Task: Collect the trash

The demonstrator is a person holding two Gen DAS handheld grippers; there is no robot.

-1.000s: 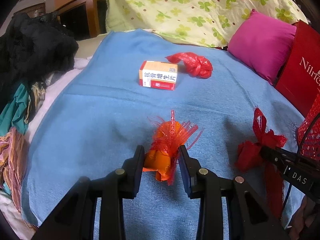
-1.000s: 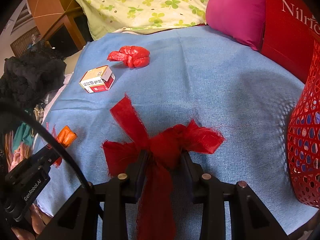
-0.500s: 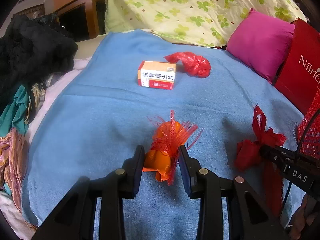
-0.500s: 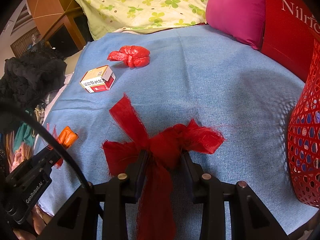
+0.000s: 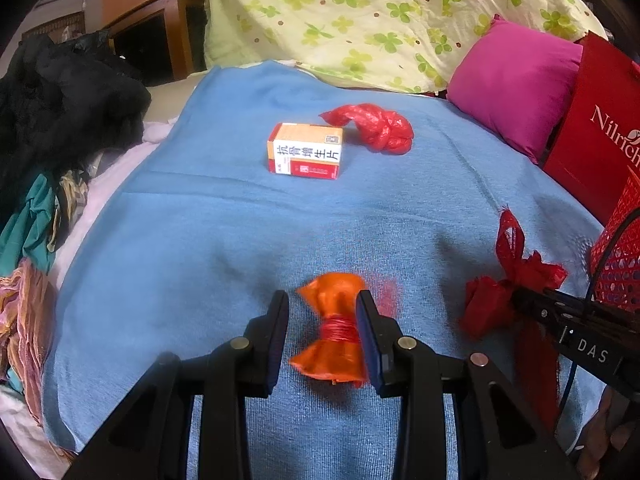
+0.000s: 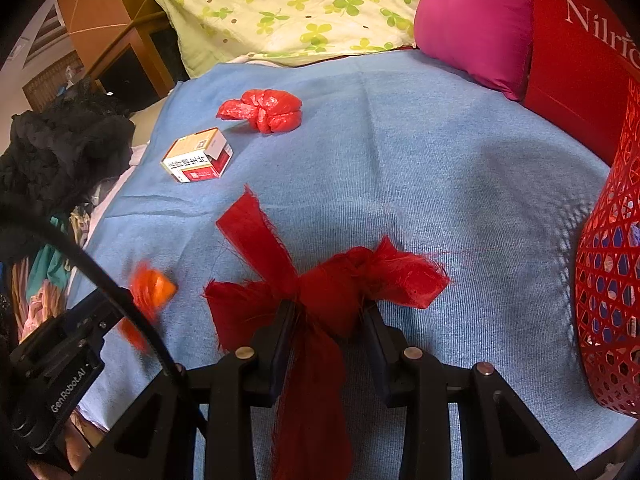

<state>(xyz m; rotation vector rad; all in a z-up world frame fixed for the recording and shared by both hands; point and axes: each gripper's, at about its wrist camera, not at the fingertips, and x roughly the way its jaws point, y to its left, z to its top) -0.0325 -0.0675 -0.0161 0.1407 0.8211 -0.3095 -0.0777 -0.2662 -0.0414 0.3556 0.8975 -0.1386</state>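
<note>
An orange wrapper tied with red string [image 5: 334, 332] lies on the blue blanket [image 5: 240, 220] between the fingers of my left gripper [image 5: 322, 312]; the jaws stand apart, touching it only on the right side. It looks blurred in the right wrist view [image 6: 148, 292]. My right gripper [image 6: 328, 312] is shut on a frayed red ribbon bow [image 6: 320, 280], also seen in the left wrist view [image 5: 508, 288]. A medicine box [image 5: 306, 156] and a crumpled red plastic bag [image 5: 376, 128] lie farther back.
A red mesh basket [image 6: 608, 288] stands at the right edge, with a red paper bag [image 6: 576, 72] and a magenta pillow [image 5: 516, 80] behind it. A flowered quilt [image 5: 360, 20] lies at the back. Dark clothes [image 5: 60, 100] pile up at the left.
My left gripper has opened and the orange wrapper has dropped and turned between its fingers. The right gripper keeps holding the ribbon bow, almost still.
</note>
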